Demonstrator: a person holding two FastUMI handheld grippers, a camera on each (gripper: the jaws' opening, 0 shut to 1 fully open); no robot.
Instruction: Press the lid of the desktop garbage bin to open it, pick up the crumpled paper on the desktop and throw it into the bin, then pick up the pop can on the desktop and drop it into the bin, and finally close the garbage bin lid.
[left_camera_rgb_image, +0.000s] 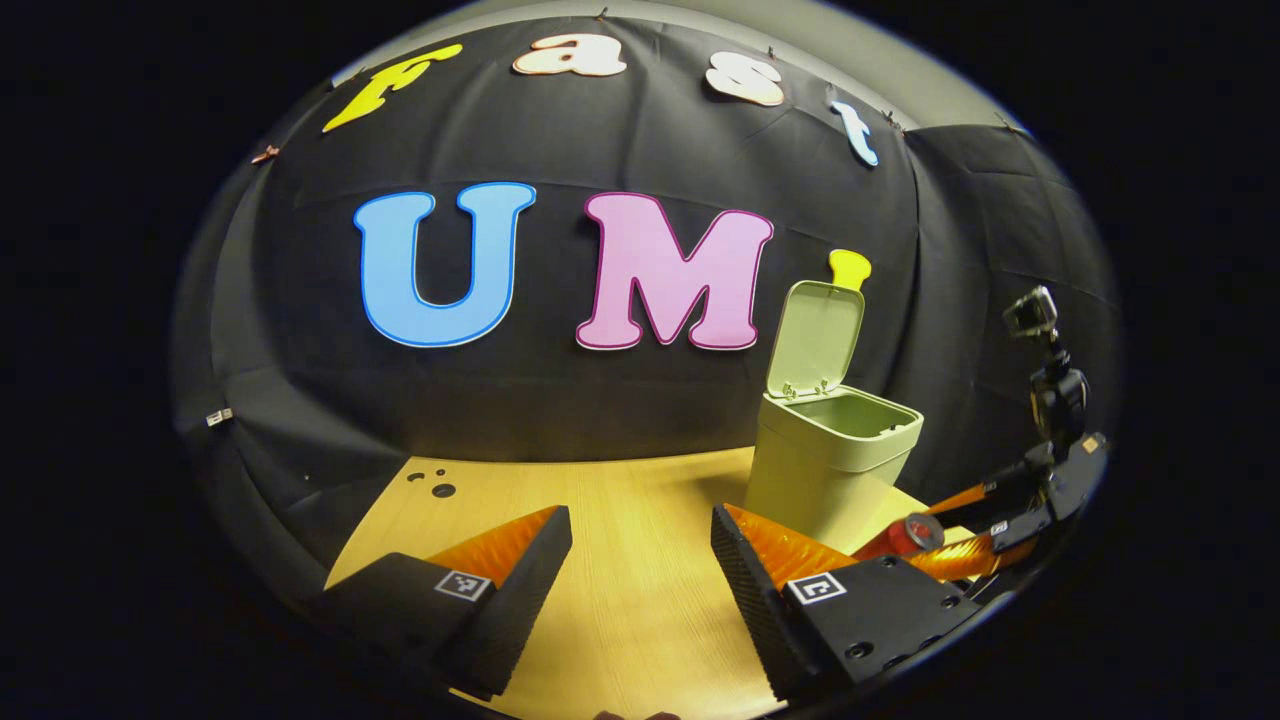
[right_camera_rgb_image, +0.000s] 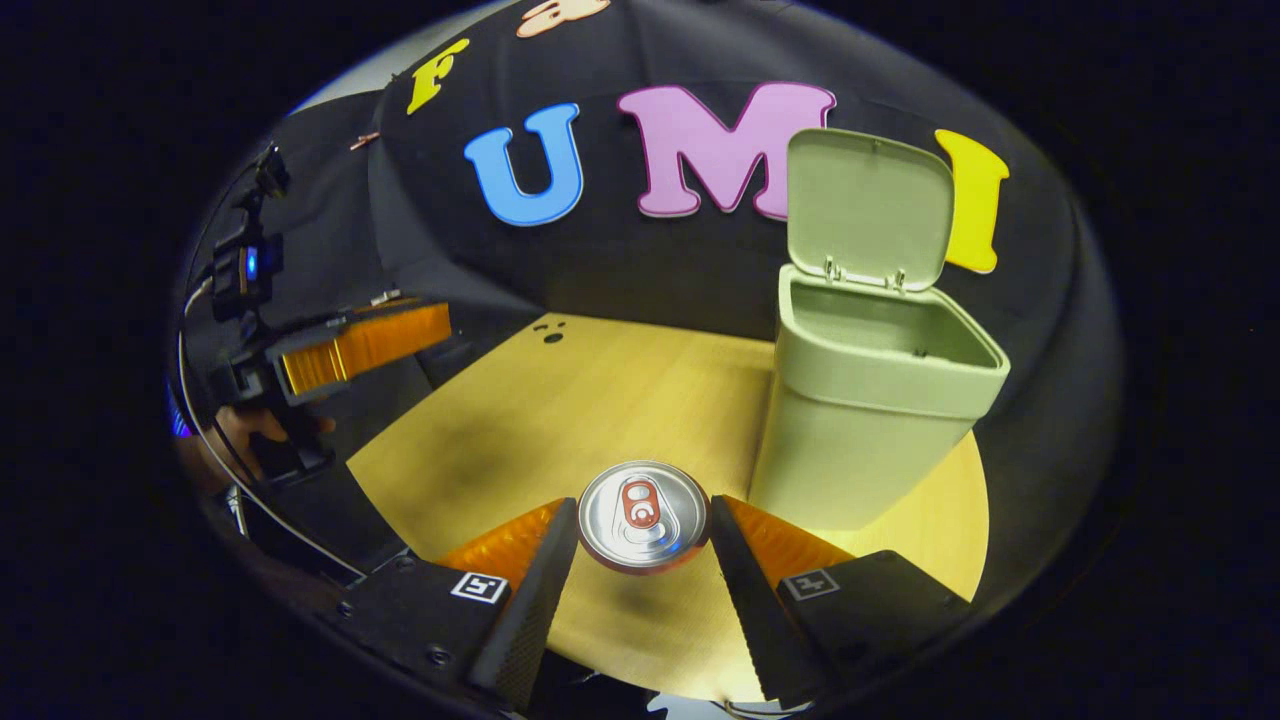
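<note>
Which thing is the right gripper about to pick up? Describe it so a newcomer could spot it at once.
Start at the wooden table and find the pale green bin with its lid standing open. Just left of the bin's base stands the pop can, upright between the right gripper fingers. Its round silver top with a red tab sets it apart.

Desk (left_camera_rgb_image: 640, 590): pale wood-grain top, lit yellowish, with its far edge against the booth wall.
Holes (left_camera_rgb_image: 437, 483): a few small dark round marks near the desk's far left corner; also seen in the right gripper view (right_camera_rgb_image: 551, 332).
Booth wall (left_camera_rgb_image: 560, 390): black cloth, creased, hanging behind the desk.
Clip (left_camera_rgb_image: 219, 416): a small pale tag on the cloth at the left.
</note>
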